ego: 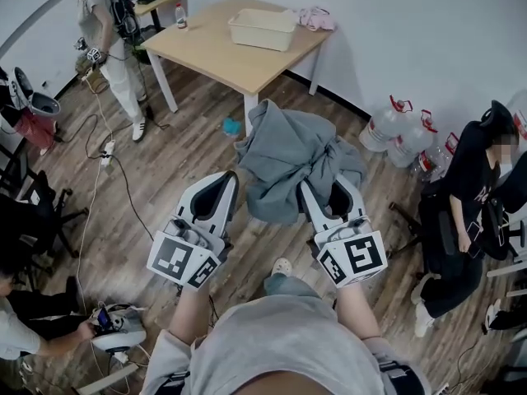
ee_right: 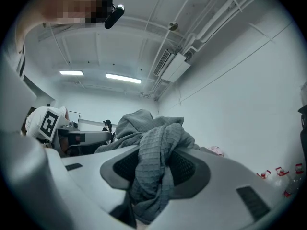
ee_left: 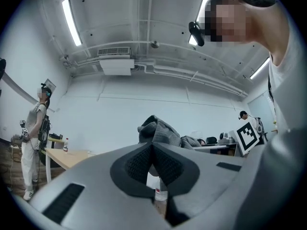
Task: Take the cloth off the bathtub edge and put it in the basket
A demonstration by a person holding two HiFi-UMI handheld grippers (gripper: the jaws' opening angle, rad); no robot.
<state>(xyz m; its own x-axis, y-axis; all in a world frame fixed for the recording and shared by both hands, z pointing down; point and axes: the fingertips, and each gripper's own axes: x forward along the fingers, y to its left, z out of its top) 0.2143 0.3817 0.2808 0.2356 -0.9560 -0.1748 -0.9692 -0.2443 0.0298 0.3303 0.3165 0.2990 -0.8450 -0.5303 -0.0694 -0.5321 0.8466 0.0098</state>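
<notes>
Nearest the wearer, each gripper ends in a cube of black-and-white square markers; these are patterns only, with no words or brand on them. The left gripper point(ego: 229, 184) point(ee_left: 152, 145) has its jaws closed, the ribbed pads meeting at the tips, and the grey cloth point(ego: 284, 151) point(ee_left: 160, 131) rises straight off those tips, so an edge of it looks to be pinched there. Through the gap lower between its pads a small bottle shows, its label too blurred to read. The right gripper point(ego: 323, 186) point(ee_right: 156, 162) has its jaws held fairly wide around a thick, waffle-textured bunch of the same cloth point(ee_right: 153, 128), which fills the space between the pads and hangs down below them.

The cloth is carried in the air between the two grippers, heaped up above and beyond their tips and sagging in the gap between them, over the wooden floor point(ego: 165, 179).

Just past the cloth, ahead of the left gripper, a small blue thing point(ego: 232, 126) lies on the floor. Outward of the right gripper stand clear water jugs point(ego: 394, 126) with red caps, and a seated person point(ego: 465, 196) in black. Far ahead of both tips is a wooden table point(ego: 218, 56) bearing the cream basket point(ego: 259, 33), a pink bundle point(ego: 318, 18) beside it and a bottle point(ego: 180, 16) at the far corner, its label unreadable. Outward of the left gripper, a standing person point(ego: 111, 44) faces away.
</notes>
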